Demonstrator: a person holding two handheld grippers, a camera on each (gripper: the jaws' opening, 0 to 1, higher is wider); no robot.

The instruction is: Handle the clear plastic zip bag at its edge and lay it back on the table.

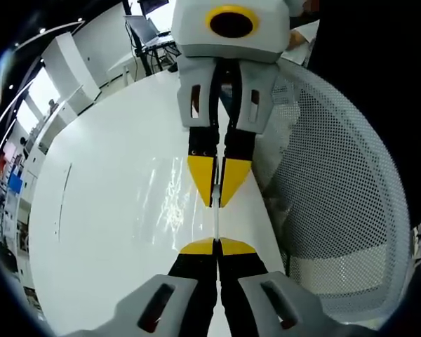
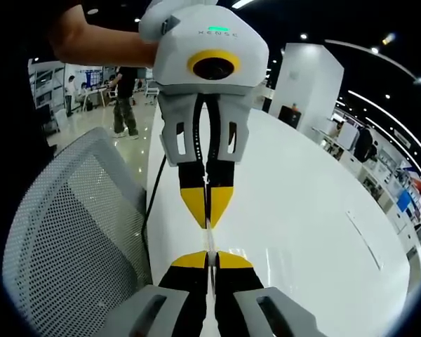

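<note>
in the left gripper view we see our left gripper at the bottom, its yellow-tipped jaws pressed together on the thin edge of the clear plastic zip bag. the bag is stretched edge-on between the two grippers, above the white table, and shows as a glinting, nearly transparent sheet. just past it the right gripper points back at us, jaws likewise closed on the same edge. a white mesh chair stands beside the table.

in the right gripper view the right gripper is nearest, clamped on the bag edge, with the left gripper facing it. farther off a hand holds that gripper, and people stand in the distant hall.
</note>
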